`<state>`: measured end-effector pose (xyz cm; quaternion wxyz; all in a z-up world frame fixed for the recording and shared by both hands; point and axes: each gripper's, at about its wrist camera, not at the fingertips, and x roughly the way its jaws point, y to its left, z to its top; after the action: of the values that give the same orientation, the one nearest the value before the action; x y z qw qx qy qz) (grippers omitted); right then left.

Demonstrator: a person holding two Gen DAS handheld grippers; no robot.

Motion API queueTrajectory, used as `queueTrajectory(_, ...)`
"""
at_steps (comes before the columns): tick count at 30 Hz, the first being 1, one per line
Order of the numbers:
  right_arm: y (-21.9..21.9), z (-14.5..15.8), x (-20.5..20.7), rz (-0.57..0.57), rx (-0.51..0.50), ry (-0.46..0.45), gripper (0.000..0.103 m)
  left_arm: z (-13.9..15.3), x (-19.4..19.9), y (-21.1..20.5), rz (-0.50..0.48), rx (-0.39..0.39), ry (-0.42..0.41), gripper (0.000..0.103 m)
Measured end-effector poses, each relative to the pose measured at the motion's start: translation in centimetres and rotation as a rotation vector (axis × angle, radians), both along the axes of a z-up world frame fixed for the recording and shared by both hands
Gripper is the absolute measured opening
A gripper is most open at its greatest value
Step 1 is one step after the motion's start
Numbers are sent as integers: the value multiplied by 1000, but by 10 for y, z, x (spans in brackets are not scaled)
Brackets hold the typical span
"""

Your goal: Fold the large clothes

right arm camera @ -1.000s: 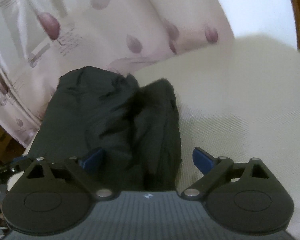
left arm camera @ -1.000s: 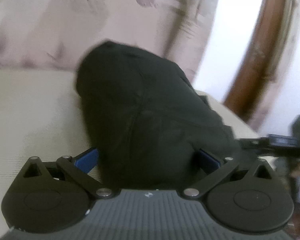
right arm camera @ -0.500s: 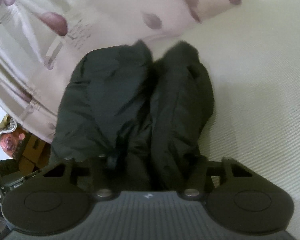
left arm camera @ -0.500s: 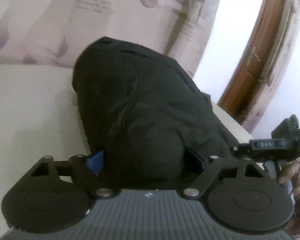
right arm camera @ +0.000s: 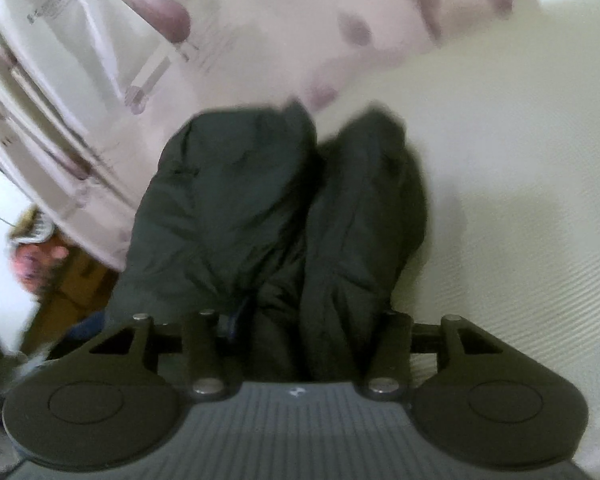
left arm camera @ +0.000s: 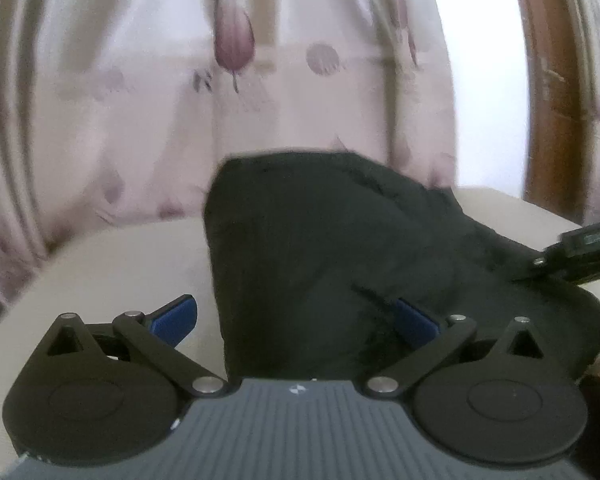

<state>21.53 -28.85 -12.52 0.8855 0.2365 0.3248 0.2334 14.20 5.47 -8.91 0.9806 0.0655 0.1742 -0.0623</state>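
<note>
Right wrist view: the right gripper [right arm camera: 300,320] is clenched on a bunched fold of the bulky black padded garment [right arm camera: 268,208], presumably to carry it over. The left gripper [left arm camera: 296,320] is spread apart around the garment's edge, near the cream bed's [left arm camera: 112,272] far edge.

The garment [left arm camera: 320,248] lies on the bed [left arm camera: 112,272] in the middle of the left wrist frame, with the curtain [left arm camera: 260,80] behind it across the top and a door frame [left arm camera: 552,100] at the upper right. The left hand-held gripper [left arm camera: 296,320] sits at the bottom centre, its fingers [left arm camera: 172,316] spread either side of the cloth. In the right wrist frame the garment [right arm camera: 280,208] runs up the centre between the right hand-held gripper's [right arm camera: 300,332] drawn-in fingers, bed [right arm camera: 520,200] at right, curtain [right arm camera: 180,40] at upper left.
</note>
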Motion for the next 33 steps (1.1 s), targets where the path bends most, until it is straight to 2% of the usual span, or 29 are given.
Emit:
queueTrajectory(2,8,22,-22,-52,-121,-89,63,6,-7,-10,36,11,-15,103)
queueTrajectory(3,12,31,-34,-75,-175,-143,76,10,-11,-14,50,15,-25,103)
queueTrajectory(4,14,38,-48,-97,-217,-205,83,15,-16,-19,61,20,-48,103)
queueTrajectory(6,24,52,-74,-140,-313,-328,88,24,-26,-24,96,13,-103,103)
queueTrajectory(9,37,61,-102,-192,-430,-421,99,40,-35,-33,158,-23,-137,103)
queueTrajectory(12,41,61,-118,-218,-420,-422,101,50,-43,-35,165,-67,-146,103)
queueTrajectory(17,44,62,-135,-210,-333,-445,102,54,-61,-38,236,-68,-190,103)
queueTrajectory(19,46,64,-139,-191,-308,-463,102,56,-62,-37,258,-64,-164,103)
queueTrajectory(27,55,66,-160,-165,-334,-497,102,54,-64,-24,260,-164,-51,103)
queueTrajectory(33,63,62,-166,-161,-356,-493,102,50,-70,-27,269,-143,-44,103)
